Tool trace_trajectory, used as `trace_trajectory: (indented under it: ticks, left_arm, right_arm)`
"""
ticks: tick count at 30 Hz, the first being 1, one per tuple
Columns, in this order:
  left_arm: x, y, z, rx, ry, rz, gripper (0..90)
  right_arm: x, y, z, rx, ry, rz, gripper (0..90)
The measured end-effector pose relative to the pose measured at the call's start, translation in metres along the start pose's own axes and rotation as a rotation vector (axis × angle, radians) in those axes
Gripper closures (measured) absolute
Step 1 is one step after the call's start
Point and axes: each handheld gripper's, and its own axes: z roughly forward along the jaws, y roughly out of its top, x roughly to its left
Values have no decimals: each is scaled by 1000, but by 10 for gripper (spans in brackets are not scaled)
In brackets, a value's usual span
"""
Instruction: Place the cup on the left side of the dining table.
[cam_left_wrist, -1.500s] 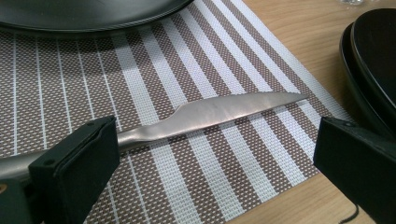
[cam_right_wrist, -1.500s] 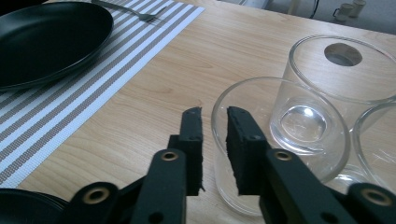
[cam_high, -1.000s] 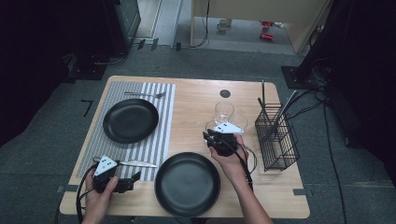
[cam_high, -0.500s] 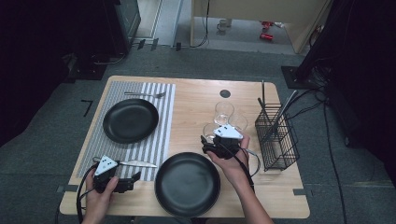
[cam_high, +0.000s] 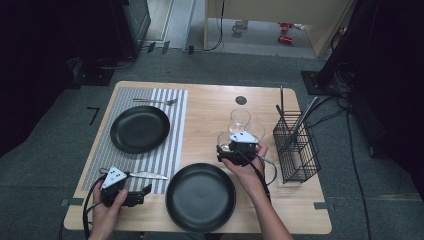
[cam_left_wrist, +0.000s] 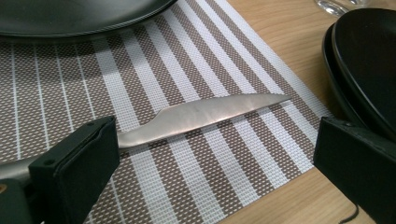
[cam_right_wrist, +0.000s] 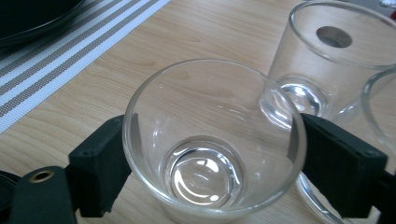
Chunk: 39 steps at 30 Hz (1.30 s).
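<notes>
room: dark floor all around, with a light wooden table (cam_high: 210, 107) in the middle.
mat: striped placemat (cam_high: 172, 150) lies on the left part of the table, with a black plate (cam_high: 139, 128) on it and a spoon (cam_high: 155, 101) past the plate.
second plate: another black plate (cam_high: 200, 196) sits on bare wood near the person, between the two hands.
glasses: three clear glasses stand close together right of the middle. the near glass (cam_right_wrist: 212, 140) is the one being worked on. the far glass (cam_right_wrist: 336, 60) stands just behind it.
basket: a black wire basket (cam_high: 296, 147) stands at the right side of the table.
right gripper (cam_high: 235, 150): its jaws have just been opening and now stand wide, one on each side of the near glass. the glass sits between them on the wood. the pads look very close to the glass wall, but they do not seem to squeeze it.
left gripper (cam_high: 131, 196): it rests low at the near edge of the mat with its jaws wide apart, holding nothing. a knife (cam_left_wrist: 205, 114) lies flat on the mat just in front of it.
step: i think the right hand is lining up to grab the near glass.
next move: the jaws need to close softly on the glass, then lift it straight up so it does not bump the glasses next to it.
</notes>
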Motion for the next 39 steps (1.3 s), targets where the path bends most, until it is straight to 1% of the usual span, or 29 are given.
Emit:
trace_trajectory:
  ticks: [2,4,8,10,13,18,20,26,30,31,33,34,35,39]
  left_arm:
    - [0,1,0,-3,-6,-3,6]
    - [-1,2,0,-7,-15,-11,6]
    - [0,6,1,-10,-28,-21,6]
    - [1,9,1,-20,-38,-31,6]
    - [0,16,1,-37,-56,-28,6]
    - [-6,28,4,-50,-87,4,6]
    - [-10,33,7,-55,-106,17,6]
    - [-21,55,18,-78,-150,61,6]
    - [-28,68,29,-92,-199,85,6]
    - [-29,71,31,-94,-216,94,6]
    - [-32,76,37,-99,-244,100,6]
    - [-35,82,43,-101,-275,112,6]
    - [-35,82,43,-101,-275,112,6]
    - [-44,91,53,-107,-302,145,6]
  right_arm:
    - [-1,-1,2,3,14,14,182]
    - [-1,-1,2,3,17,17,183]
    - [-1,0,-1,23,-3,38,188]
    - [-2,1,-3,37,-9,47,188]
    - [-3,2,-7,44,24,54,189]
    - [-2,8,-18,27,55,47,189]
    - [-2,11,-23,18,68,47,189]
    - [-2,22,-37,6,85,44,189]
    - [-4,29,-45,0,101,51,189]
    - [-3,31,-46,-2,105,48,189]
    - [-3,34,-49,-7,106,40,189]
    - [-2,37,-53,-9,114,39,189]
    - [-2,37,-53,-9,114,39,189]
    - [-1,41,-58,-20,131,46,189]
